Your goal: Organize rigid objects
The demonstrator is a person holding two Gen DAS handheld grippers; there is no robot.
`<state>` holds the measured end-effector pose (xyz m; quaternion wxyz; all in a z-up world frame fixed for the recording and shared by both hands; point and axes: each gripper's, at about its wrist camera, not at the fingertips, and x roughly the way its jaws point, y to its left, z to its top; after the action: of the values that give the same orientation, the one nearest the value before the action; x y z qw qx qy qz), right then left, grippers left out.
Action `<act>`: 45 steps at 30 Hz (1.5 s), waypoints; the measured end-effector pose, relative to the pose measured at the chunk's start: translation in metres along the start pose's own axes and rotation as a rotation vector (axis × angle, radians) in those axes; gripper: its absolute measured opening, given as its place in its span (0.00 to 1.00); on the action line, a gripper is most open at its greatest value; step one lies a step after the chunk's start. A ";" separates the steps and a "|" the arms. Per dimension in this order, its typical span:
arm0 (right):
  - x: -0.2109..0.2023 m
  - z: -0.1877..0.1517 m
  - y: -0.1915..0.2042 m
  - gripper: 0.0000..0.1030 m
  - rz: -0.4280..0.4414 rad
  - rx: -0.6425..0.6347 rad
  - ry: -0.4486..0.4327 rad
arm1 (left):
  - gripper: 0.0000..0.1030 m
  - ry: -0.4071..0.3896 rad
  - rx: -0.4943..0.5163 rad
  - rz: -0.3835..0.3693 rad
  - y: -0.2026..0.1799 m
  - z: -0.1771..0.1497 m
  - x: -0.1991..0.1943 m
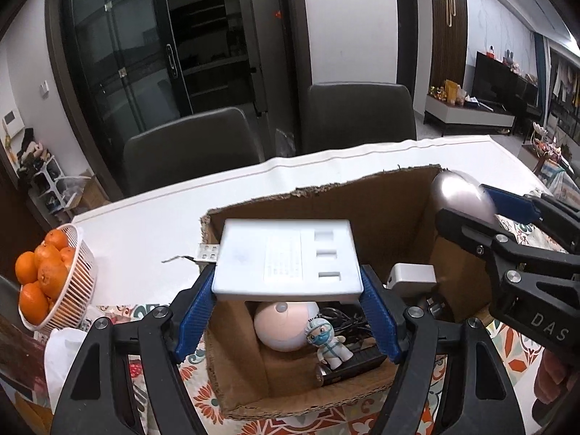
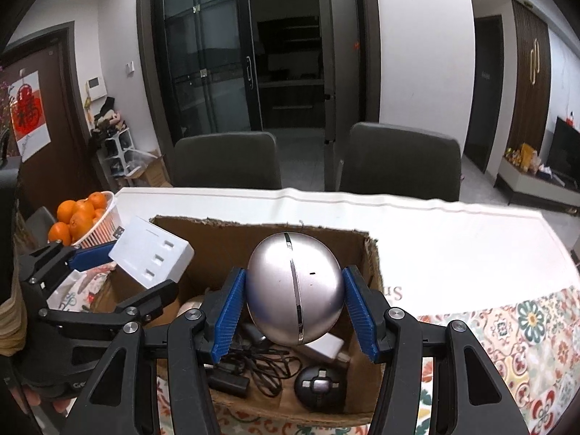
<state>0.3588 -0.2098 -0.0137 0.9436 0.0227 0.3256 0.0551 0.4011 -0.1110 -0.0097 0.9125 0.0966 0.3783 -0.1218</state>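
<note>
A cardboard box (image 1: 380, 210) fills mid-frame on the table (image 2: 453, 232). Above it, the left gripper (image 1: 288, 291) clamps a white power strip (image 1: 286, 257); the right gripper (image 2: 295, 311) grips a silver egg (image 2: 295, 286). Only the left view shows a masked figurine (image 1: 328, 340); only the right, a red door poster (image 2: 27, 112). "DAS" is legible lower right in the left view.

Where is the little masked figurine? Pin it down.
In the left wrist view, the figurine stands inside the cardboard box, just right of the pale pink ball, below the white power strip in the left gripper.
</note>
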 end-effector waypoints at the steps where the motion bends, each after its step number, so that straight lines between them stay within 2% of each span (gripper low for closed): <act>1: 0.002 0.000 -0.001 0.54 0.006 0.007 0.007 | 0.79 0.003 -0.004 0.005 0.000 0.000 0.000; 2: 0.003 0.000 -0.003 0.55 0.006 0.014 0.011 | 0.82 0.002 -0.007 0.009 0.000 0.000 0.000; 11: -0.015 -0.006 -0.004 0.56 -0.055 0.019 -0.007 | 0.83 -0.025 -0.055 0.013 0.001 -0.009 -0.021; 27: -0.098 -0.028 0.004 0.58 -0.090 0.048 -0.093 | 0.90 -0.175 -0.075 0.053 -0.006 -0.038 -0.120; 32: -0.133 -0.043 0.011 0.71 -0.122 0.042 -0.136 | 0.95 -0.234 -0.092 0.075 -0.010 -0.058 -0.157; 37: -0.167 -0.059 0.020 0.77 -0.154 0.043 -0.180 | 1.00 -0.294 -0.109 0.115 -0.012 -0.082 -0.190; 45: -0.208 -0.086 0.037 0.87 -0.180 0.042 -0.233 | 1.00 -0.315 -0.149 0.114 -0.013 -0.125 -0.226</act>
<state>0.1397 -0.1969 0.0495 0.9755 0.0194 0.2157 -0.0396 0.1594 -0.0557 0.0632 0.9706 0.0297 0.2325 -0.0552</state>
